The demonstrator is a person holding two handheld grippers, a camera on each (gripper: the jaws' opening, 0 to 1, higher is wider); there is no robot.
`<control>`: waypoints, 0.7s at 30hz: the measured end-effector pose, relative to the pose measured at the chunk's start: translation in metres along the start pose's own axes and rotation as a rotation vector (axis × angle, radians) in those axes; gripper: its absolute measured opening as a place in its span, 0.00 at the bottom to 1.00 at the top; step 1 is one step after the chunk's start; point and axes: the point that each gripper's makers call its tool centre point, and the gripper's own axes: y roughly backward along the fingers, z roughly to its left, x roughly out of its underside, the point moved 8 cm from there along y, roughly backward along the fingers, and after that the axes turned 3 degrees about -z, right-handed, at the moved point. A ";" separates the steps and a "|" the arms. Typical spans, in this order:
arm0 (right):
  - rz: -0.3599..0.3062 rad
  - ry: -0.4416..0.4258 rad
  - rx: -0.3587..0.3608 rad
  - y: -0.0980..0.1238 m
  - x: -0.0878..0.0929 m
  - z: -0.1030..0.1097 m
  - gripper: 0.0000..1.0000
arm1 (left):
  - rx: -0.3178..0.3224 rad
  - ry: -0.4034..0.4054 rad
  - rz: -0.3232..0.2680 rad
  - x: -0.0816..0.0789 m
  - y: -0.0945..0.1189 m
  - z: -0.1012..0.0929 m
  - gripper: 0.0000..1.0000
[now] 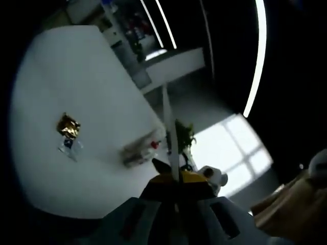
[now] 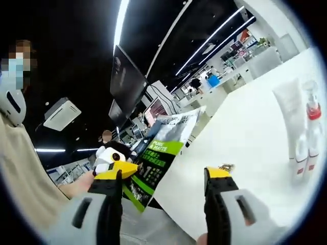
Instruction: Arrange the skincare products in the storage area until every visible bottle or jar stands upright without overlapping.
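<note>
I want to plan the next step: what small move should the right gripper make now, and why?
Probably bring the open right gripper toward the white tube and clear bottle with the red collar. Both appear to lie on the white table, well ahead of its empty jaws.
</note>
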 end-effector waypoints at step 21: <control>0.050 0.053 0.204 0.040 0.006 -0.024 0.86 | -0.110 0.020 0.175 0.005 -0.049 0.055 0.00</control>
